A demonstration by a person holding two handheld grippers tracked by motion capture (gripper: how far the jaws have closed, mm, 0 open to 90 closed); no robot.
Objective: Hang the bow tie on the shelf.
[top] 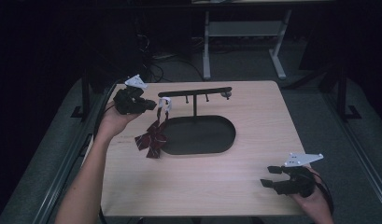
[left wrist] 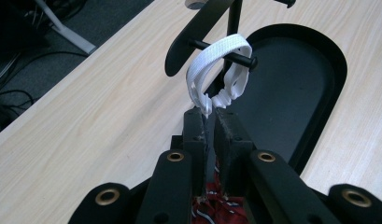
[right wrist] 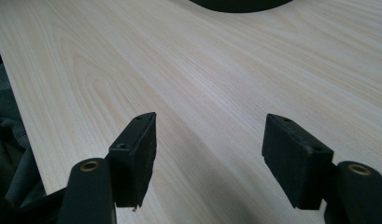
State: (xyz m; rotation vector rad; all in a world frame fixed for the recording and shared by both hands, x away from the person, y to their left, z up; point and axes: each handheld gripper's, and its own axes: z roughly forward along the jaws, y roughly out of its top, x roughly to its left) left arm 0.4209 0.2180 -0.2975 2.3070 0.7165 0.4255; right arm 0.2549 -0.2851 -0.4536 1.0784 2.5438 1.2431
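A dark red striped bow tie hangs by its white elastic strap from a peg at the left end of a black stand's crossbar. My left gripper is right at the strap's lower end. Its jaws stand a narrow slit apart, with the strap's clasp at their tips and the bow hanging beneath them. In the high view the left gripper is level with the peg, beside the strap. My right gripper is wide open over bare wood near the front right corner, with nothing between its jaws.
The stand's black oval base tray lies mid-table, and two more pegs and a knob sit along the crossbar. The light wooden table ends close to my right hand. Dark floor, cables and a desk frame lie beyond the far edge.
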